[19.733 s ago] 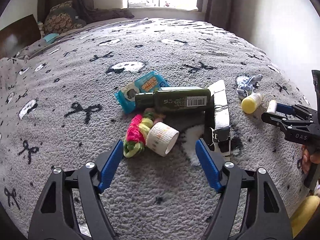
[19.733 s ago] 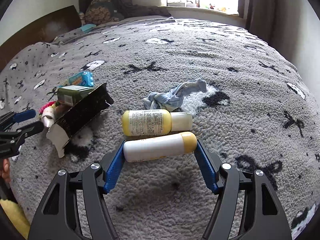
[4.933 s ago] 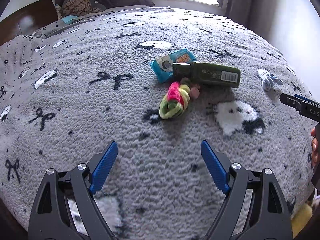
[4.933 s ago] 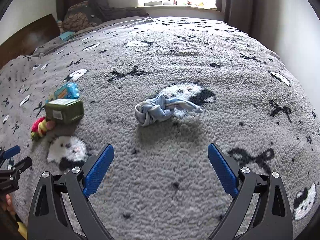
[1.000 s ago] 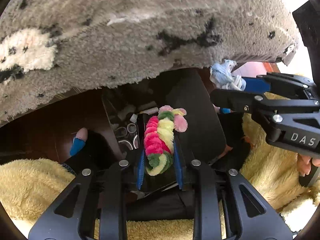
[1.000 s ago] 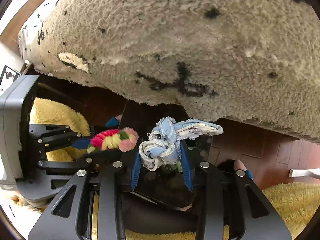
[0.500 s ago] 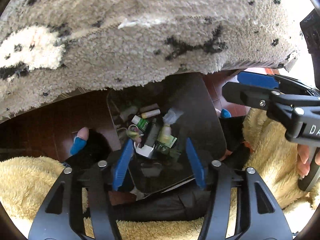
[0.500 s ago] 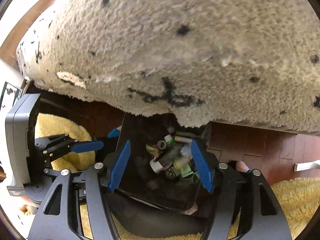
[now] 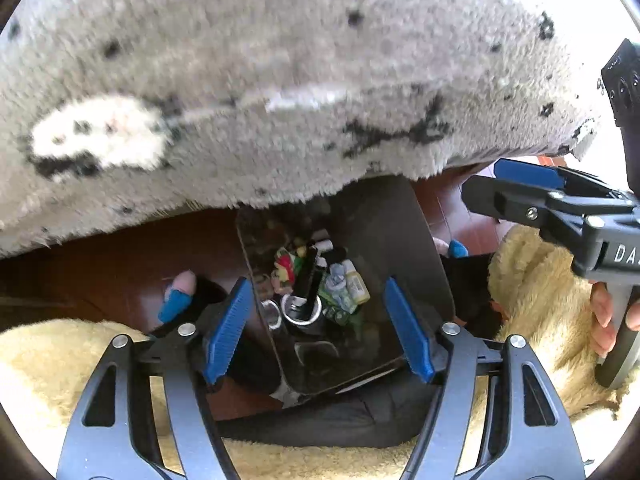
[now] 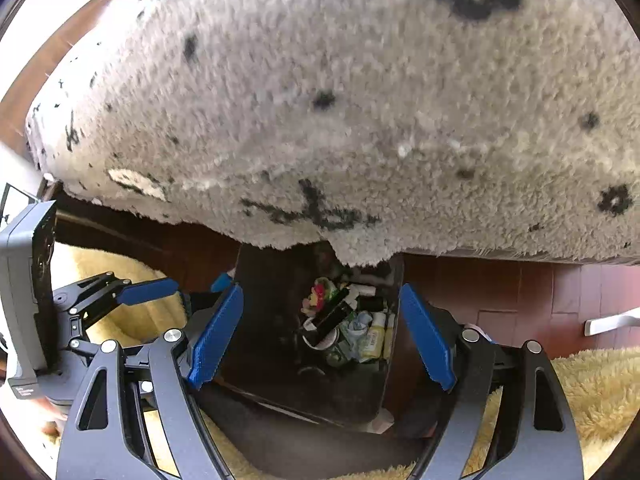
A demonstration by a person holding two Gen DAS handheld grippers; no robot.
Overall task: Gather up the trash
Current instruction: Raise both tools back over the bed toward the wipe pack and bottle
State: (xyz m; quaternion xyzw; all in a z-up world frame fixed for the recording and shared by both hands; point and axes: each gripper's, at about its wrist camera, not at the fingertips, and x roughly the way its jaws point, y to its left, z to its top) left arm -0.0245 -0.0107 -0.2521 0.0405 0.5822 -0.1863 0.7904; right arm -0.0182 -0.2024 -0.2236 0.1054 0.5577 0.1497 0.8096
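A dark trash bin [image 9: 400,248] stands on the floor under the edge of the grey blanket; it also shows in the right wrist view [image 10: 272,320]. Inside lie the pink-yellow-green fuzzy toy [image 9: 287,267], the pale blue cloth [image 9: 335,282], yellow bottles [image 9: 357,285] and a dark box [image 9: 310,280]. The toy [image 10: 319,292] and cloth [image 10: 357,330] show in the right view too. My left gripper [image 9: 318,332] is open and empty above the bin. My right gripper [image 10: 320,336] is open and empty above it; it appears from the side in the left view [image 9: 516,188].
The grey fuzzy blanket with black bows [image 9: 280,80] hangs over the bed edge above the bin. Yellow fluffy fabric [image 9: 52,360] fills the lower corners. Red-brown floor tiles [image 10: 520,292] lie to the right. The left gripper's body [image 10: 92,300] is at the right view's left edge.
A second ago each gripper was shut on an item over the bin: left on the fuzzy toy, right on the blue cloth. Both opened, the items fell in, and the jaws are now wider.
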